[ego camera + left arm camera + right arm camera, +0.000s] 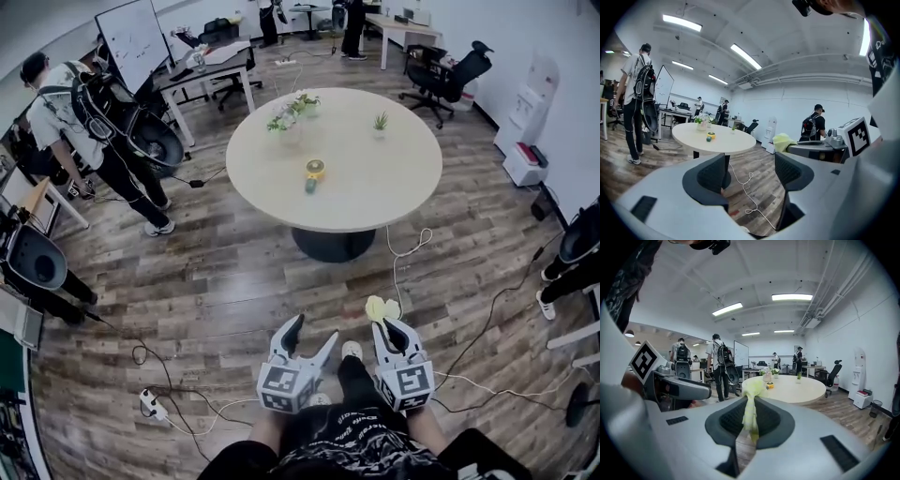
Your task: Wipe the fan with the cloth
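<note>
Far ahead of my right tool (750,420), the small yellow thing (315,169) on the desk (375,187) is too tiny for me to make out. The cloth (751,401) is partly buried between that tool's pads (772,420), and from the left tool (750,174) I see only a corner of it behind the right tool's body, which the picture's edge cuts off.

The round table (394,192) stands far, in the middle. The fan (315,170) is on its near left part, with the plants (287,120) behind it. Near, the left gripper (314,330) is beside the right gripper (392,328), which has the cloth (382,307) between its jaws. A person (80,122) stands far left.
</note>
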Tool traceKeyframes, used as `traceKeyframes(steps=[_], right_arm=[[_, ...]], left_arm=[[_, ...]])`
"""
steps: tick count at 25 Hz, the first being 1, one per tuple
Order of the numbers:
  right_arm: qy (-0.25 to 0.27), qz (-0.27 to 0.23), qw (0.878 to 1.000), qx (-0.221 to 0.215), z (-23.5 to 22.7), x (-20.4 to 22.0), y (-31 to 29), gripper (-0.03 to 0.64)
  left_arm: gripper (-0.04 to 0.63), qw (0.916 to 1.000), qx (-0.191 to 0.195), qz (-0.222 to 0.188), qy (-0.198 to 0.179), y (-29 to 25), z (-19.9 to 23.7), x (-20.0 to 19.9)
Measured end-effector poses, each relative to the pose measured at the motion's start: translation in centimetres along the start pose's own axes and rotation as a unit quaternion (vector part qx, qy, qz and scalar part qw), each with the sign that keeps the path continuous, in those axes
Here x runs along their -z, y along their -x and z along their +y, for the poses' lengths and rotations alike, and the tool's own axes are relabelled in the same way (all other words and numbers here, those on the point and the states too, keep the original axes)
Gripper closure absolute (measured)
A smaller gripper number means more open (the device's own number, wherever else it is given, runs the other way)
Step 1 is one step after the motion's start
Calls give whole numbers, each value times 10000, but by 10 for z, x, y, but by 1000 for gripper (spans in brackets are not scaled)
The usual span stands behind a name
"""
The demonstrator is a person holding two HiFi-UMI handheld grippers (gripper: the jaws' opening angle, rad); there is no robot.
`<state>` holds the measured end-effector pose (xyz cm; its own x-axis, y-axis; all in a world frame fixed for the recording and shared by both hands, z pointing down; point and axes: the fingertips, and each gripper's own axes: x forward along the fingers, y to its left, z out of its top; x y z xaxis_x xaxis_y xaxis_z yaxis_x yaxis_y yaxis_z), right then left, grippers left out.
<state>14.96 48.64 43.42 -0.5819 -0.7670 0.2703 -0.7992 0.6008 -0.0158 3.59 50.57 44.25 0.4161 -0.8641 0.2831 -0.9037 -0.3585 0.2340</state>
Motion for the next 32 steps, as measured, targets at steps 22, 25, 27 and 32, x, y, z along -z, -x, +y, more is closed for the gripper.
traceKeyframes(steps=[22, 25, 27, 32], right_arm=[[183, 80, 9955, -927, -156, -39, -164, 577], [87, 95, 9956, -932, -167, -39, -175, 577], [35, 127, 9955, -936, -169, -38, -181, 577], [45, 291, 9928, -1164, -167, -27, -192, 577]], left_arm=[[241, 9950, -853, -130, 510, -186, 52, -65], [241, 9925, -1048, -150, 604, -196, 61, -65], [241, 9911, -1156, -137, 650, -200, 69, -64], [249, 9879, -1334, -49, 796, -211, 88, -59]])
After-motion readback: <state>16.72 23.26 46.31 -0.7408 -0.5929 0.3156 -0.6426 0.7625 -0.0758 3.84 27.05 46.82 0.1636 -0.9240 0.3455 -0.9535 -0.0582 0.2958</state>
